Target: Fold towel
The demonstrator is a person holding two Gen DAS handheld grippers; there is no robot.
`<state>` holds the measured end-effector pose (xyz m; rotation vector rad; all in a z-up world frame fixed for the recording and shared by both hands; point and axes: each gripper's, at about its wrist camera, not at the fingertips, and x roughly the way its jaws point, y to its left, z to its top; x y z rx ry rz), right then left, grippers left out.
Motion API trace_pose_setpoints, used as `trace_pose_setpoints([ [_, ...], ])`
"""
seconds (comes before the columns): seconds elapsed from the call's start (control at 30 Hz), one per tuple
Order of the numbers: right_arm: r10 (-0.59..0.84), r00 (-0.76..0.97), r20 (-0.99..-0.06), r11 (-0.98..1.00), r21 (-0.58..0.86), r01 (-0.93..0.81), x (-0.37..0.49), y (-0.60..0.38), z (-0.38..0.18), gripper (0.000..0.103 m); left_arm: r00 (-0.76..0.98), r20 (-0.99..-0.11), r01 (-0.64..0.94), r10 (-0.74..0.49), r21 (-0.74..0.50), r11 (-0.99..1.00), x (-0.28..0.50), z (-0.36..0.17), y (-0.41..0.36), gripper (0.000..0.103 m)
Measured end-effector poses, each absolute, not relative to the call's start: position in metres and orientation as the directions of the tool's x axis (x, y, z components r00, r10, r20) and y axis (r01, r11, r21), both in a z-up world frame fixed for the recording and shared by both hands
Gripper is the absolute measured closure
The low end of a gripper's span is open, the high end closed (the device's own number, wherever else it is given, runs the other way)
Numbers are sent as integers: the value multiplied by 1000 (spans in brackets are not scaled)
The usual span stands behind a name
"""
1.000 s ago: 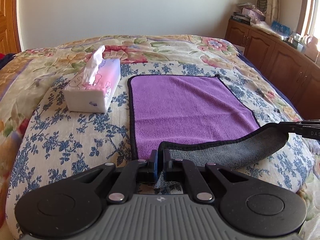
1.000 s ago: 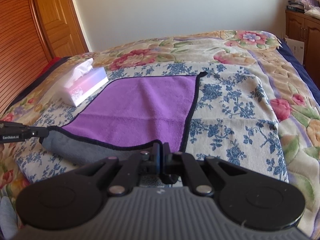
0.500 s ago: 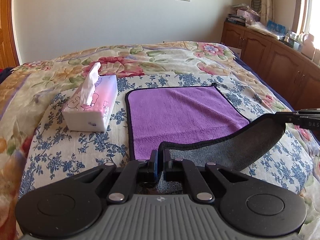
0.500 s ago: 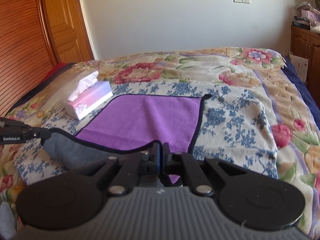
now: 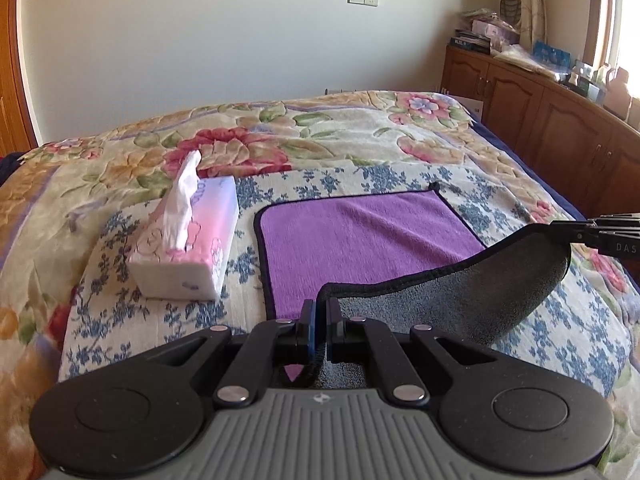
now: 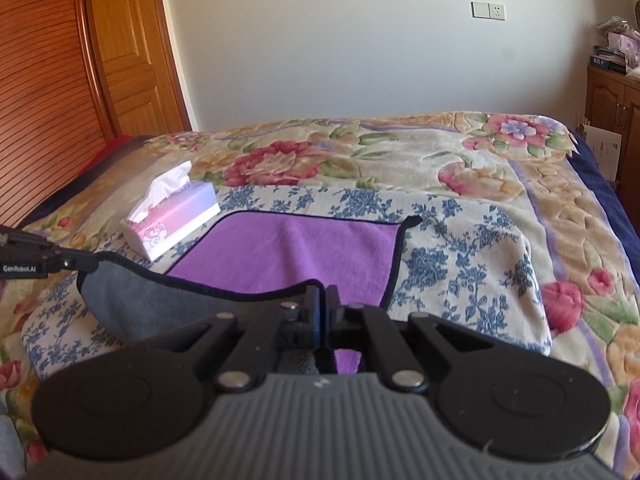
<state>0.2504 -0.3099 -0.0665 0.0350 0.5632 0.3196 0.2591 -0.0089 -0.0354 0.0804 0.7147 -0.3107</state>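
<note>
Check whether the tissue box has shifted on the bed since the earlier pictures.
No. The tissue box lies beside the same left edge of the towel, on the same blue-flowered patch; only the cameras have risen and tilted.

**What lies on the bed**

We see a bed [image 5: 360,136] covered with a flowered quilt, a blue-flowered cloth [image 5: 472,178] spread over its near part. On that cloth lie a tissue box [image 5: 192,252] and, just beside it, a purple towel [image 5: 360,236], flat at its far end, with its near edge lifted off the cloth.
</note>
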Motion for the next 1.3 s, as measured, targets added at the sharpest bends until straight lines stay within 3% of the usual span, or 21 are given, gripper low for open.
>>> trace_pose_setpoints([
  [1.3, 287, 839, -462, 955, 72, -287, 350, -320, -60, 100, 749, -625, 282, -221, -1, 959, 388, -21, -18, 98],
])
